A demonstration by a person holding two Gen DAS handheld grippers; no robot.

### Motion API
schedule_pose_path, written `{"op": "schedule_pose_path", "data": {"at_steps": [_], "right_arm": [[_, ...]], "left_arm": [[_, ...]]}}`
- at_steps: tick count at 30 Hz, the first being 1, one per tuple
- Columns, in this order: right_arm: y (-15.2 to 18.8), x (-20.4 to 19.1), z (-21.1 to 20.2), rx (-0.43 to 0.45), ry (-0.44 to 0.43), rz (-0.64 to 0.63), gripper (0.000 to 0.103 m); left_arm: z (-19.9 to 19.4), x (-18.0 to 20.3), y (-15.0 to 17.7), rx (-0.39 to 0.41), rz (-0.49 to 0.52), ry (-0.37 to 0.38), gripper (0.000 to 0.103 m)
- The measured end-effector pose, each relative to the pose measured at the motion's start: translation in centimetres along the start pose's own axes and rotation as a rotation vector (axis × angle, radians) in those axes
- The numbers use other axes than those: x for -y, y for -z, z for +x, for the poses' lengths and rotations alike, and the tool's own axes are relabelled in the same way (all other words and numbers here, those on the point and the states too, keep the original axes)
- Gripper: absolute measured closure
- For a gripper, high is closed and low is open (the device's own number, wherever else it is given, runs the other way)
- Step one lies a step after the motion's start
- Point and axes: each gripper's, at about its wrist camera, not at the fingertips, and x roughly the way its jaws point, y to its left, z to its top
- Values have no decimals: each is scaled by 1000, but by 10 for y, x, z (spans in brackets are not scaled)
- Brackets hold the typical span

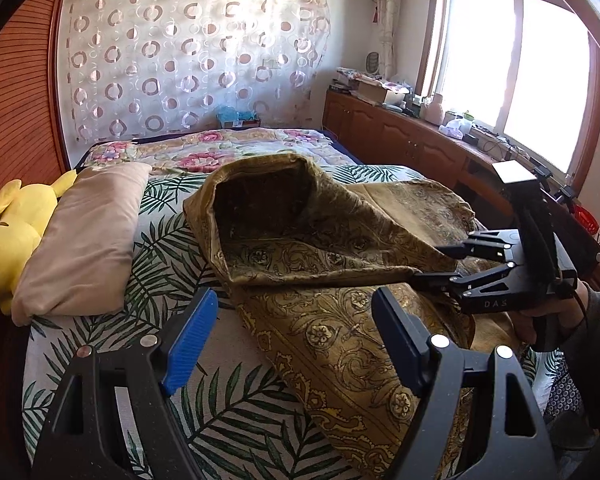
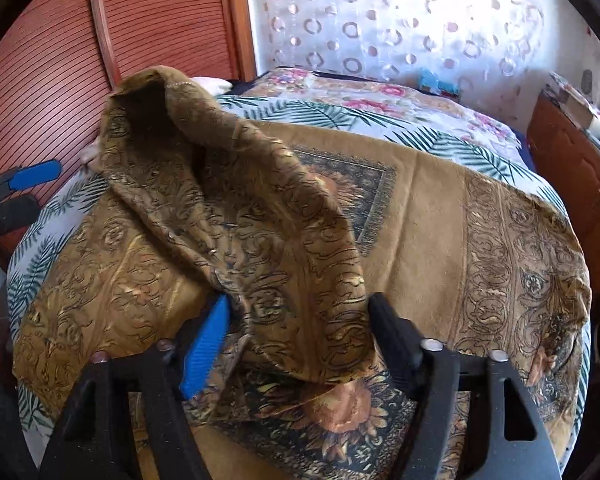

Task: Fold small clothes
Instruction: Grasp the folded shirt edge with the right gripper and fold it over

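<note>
A gold-brown patterned cloth (image 1: 332, 320) lies on the bed; it also shows in the right wrist view (image 2: 432, 216). One edge of it is lifted into a hollow fold (image 1: 260, 204). My left gripper (image 1: 296, 336) is open and empty, low over the cloth's near part. My right gripper (image 2: 300, 320) has the lifted cloth edge (image 2: 284, 264) draped between its fingers; in the left wrist view my right gripper (image 1: 432, 268) pinches that edge on the right. The left gripper's blue pad (image 2: 36, 174) shows at the far left of the right wrist view.
The bed has a palm-leaf sheet (image 1: 228, 396) and a floral quilt (image 1: 220, 148) behind. A beige pillow (image 1: 88, 240) and a yellow plush toy (image 1: 12, 228) lie at the left. A wooden cabinet (image 1: 400, 128) with clutter runs under the window at the right.
</note>
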Motion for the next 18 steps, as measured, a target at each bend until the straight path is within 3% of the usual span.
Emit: {"op": "schedule_pose_path", "data": {"at_steps": [1, 3, 4, 12, 18], "right_arm": [[4, -5, -3, -4, -20, -19, 74], [5, -15, -5, -4, -49, -74, 93], [5, -15, -5, -2, -44, -90, 97], [16, 6, -61, 149, -85, 0, 100], [47, 29, -102, 184, -27, 57, 100]], "left_arm": [[0, 0, 0, 1, -1, 1, 23], [0, -1, 1, 0, -3, 0, 23], [1, -1, 1, -1, -3, 0, 23], [-4, 3, 0, 13, 0, 4, 23], [-6, 10, -3, 27, 12, 16, 23]]}}
